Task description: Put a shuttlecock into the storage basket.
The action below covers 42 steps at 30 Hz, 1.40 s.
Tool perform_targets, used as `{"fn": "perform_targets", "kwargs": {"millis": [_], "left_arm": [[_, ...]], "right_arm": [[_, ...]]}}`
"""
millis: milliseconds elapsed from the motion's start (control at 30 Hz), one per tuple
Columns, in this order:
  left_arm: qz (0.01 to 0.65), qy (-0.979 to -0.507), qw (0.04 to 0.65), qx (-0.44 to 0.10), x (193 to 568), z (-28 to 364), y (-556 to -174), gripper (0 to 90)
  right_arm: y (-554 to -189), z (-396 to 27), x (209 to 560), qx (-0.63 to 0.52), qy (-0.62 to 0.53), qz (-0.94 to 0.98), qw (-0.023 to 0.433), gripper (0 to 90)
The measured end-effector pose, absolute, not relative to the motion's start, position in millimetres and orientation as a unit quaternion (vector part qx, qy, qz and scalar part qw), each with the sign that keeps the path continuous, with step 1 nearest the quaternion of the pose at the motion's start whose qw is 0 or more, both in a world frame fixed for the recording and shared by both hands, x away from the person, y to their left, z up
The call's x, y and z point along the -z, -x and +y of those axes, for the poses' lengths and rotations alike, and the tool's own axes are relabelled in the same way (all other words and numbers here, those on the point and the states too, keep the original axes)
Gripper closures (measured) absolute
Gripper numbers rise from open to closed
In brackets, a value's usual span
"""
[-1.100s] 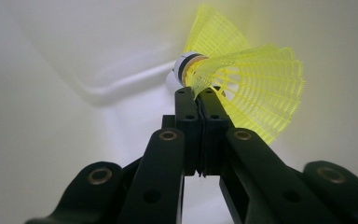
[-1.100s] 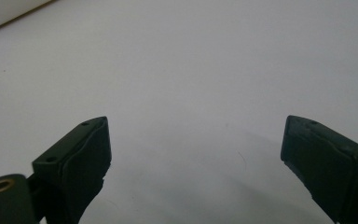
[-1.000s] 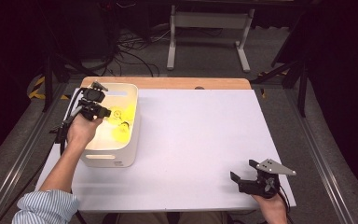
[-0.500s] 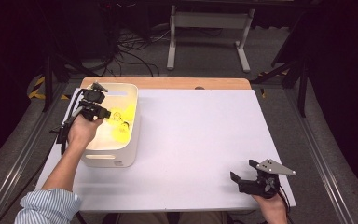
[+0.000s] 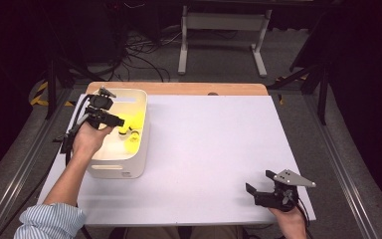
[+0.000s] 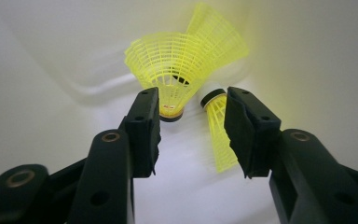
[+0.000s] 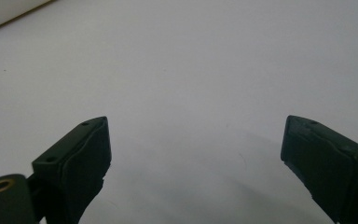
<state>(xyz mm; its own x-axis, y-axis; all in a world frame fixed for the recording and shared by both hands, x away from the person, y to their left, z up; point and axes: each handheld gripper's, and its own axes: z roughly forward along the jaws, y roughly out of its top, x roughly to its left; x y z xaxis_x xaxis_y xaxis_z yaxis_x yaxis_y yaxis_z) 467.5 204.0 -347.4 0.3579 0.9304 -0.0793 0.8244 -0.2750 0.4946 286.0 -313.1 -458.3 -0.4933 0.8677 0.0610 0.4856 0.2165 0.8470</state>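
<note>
1. Left tongs (image 6: 191, 126) inside white bin (image 5: 134, 164), upper left of high view; jaws just opened, nothing clamped.
2. Yellow shuttlecocks (image 6: 179, 70) lie in bin just beyond.
3. Right tongs (image 7: 196, 154) apart, empty, over desk (image 5: 219, 149), lower right.

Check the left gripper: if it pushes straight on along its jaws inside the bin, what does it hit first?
Probably the yellow shuttlecocks. The left gripper, its jaws just opened with nothing between them, points at them on the white bin floor; the lying one's cork sits nearest. Depth is hard to judge.
</note>
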Motion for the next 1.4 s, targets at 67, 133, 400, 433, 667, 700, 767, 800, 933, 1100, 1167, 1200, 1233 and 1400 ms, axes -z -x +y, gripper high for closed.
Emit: {"fn": "perform_targets", "kwargs": {"millis": [67, 133, 400, 433, 667, 700, 767, 800, 933, 1100, 1167, 1200, 1233, 1400], "left_arm": [[0.554, -0.791, 0.234, -0.115, 347, 203, -467, 51.6], [0.552, -0.791, 0.235, -0.117, 346, 203, -466, 49.0], [0.546, -0.793, 0.243, -0.116, 342, 201, -461, 40.6], [0.546, -0.793, 0.243, -0.116, 342, 201, -461, 39.5], [0.545, -0.792, 0.248, -0.118, 337, 201, -457, 35.6], [0.543, -0.793, 0.250, -0.119, 336, 201, -456, 35.5], [0.541, -0.794, 0.249, -0.120, 336, 201, -456, 35.0], [0.539, -0.796, 0.249, -0.119, 335, 200, -455, 35.0], [0.534, -0.797, 0.252, -0.124, 331, 198, -452, 34.4], [0.532, -0.799, 0.251, -0.128, 328, 195, -450, 32.1], [0.531, -0.798, 0.252, -0.131, 326, 194, -449, 32.1], [0.530, -0.799, 0.252, -0.132, 326, 194, -448, 32.1], [0.530, -0.799, 0.252, -0.134, 325, 194, -447, 32.1], [0.525, -0.803, 0.249, -0.133, 323, 193, -444, 32.1]], "right_arm": [[-286, -313, 458, -0.433, -0.452, 0.748, 0.221, 8.9], [-286, -313, 458, -0.433, -0.453, 0.747, 0.221, 8.8], [-286, -313, 458, -0.433, -0.453, 0.748, 0.220, 8.8], [-286, -313, 458, -0.433, -0.453, 0.748, 0.220, 8.8], [-286, -313, 458, -0.433, -0.452, 0.748, 0.221, 8.8], [-286, -313, 458, -0.433, -0.452, 0.748, 0.221, 8.8], [-286, -313, 458, -0.433, -0.452, 0.748, 0.221, 8.9], [-286, -313, 458, -0.433, -0.452, 0.748, 0.221, 8.9], [-286, -313, 458, -0.434, -0.452, 0.747, 0.221, 8.8], [-286, -313, 458, -0.435, -0.451, 0.747, 0.222, 8.8], [-286, -314, 458, -0.435, -0.452, 0.746, 0.223, 8.8], [-286, -314, 458, -0.435, -0.452, 0.746, 0.223, 8.8], [-286, -314, 458, -0.435, -0.452, 0.746, 0.223, 8.8], [-286, -314, 458, -0.436, -0.453, 0.745, 0.223, 8.9]]}}
